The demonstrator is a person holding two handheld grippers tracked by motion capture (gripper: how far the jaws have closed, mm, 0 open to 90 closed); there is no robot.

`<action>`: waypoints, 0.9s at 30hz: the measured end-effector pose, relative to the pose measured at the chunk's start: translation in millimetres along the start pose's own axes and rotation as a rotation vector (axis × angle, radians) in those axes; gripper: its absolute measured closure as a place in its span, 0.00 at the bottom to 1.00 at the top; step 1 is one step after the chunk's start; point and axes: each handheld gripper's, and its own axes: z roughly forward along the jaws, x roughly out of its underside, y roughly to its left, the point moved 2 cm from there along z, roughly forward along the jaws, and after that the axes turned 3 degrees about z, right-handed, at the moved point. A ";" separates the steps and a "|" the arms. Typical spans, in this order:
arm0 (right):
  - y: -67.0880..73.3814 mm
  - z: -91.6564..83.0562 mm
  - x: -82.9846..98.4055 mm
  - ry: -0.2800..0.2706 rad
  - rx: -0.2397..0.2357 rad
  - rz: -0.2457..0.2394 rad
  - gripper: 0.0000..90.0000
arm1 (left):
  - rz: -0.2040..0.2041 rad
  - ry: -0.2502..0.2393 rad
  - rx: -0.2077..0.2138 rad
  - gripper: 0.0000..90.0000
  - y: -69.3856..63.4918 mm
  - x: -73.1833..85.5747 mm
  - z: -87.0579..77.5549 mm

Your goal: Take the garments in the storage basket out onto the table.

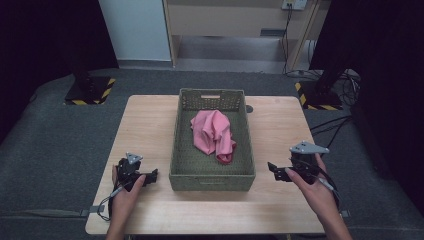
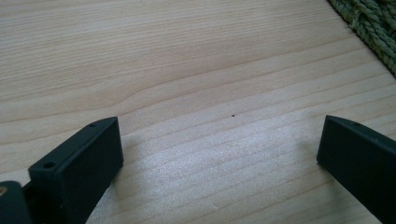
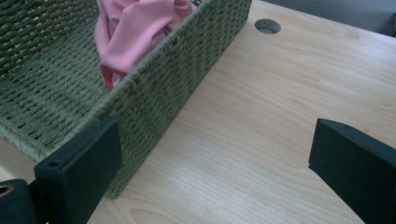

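At the left of the high view, the left claw (image 1: 152, 176) sits low over the pale wooden table (image 1: 145, 125), held in the person's left hand (image 1: 125, 192), its tip aimed rightward at the near left corner of the green woven basket (image 1: 212, 177) and just beside it without touching. In the left gripper view its two black jaws stand wide apart with only bare wood grain between them, gripping nothing, and a strip of the basket's weave (image 2: 373, 28) crosses the top right corner. The basket stands in the middle of the table, long side running away from the person, and inside it lies a crumpled pink cloth (image 1: 214, 134), bunched toward the far and right part of the floor, one fold trailing toward the near wall. To the right of the basket, the right claw (image 1: 272, 170) is held in the person's right hand (image 1: 315, 190), pointing leftward at the basket's near right corner and standing a little apart from it. In the right gripper view its jaws are likewise spread wide and empty, the basket wall (image 3: 154, 102) rising just beyond the left jaw, the pink cloth (image 3: 135, 32) showing over the rim, and a round hole (image 3: 267, 25) in the table farther off.
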 end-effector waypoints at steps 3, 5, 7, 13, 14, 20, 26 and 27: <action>1.7 -2.0 -5.9 -0.009 -0.007 -0.001 0.03 | 0.000 0.000 0.000 0.00 0.0 0.0 0.0; 2.9 -3.5 -9.4 -0.014 -0.007 -0.004 0.03 | 0.000 0.000 0.000 0.00 0.0 0.0 0.0; 3.8 -4.9 -12.6 -0.017 -0.009 -0.009 0.03 | 0.000 0.000 0.000 0.00 0.0 0.0 0.0; 5.8 -7.7 -19.6 -0.024 -0.008 -0.016 0.03 | 0.000 0.000 0.000 0.00 0.0 0.0 0.0; 5.9 -7.8 -20.3 -0.024 -0.009 -0.020 0.03 | 0.000 0.000 0.000 0.00 0.0 0.0 0.0; 8.9 -9.2 -24.3 -0.031 -0.017 -0.020 0.03 | 0.000 0.000 0.000 0.00 0.0 0.0 0.0; 16.2 -10.2 -31.1 -0.040 -0.031 -0.030 0.03 | 0.000 0.000 0.000 0.00 0.0 0.0 0.0; 17.6 -10.2 -32.4 -0.040 -0.033 -0.030 0.03 | 0.000 0.000 0.000 0.00 0.0 0.0 0.0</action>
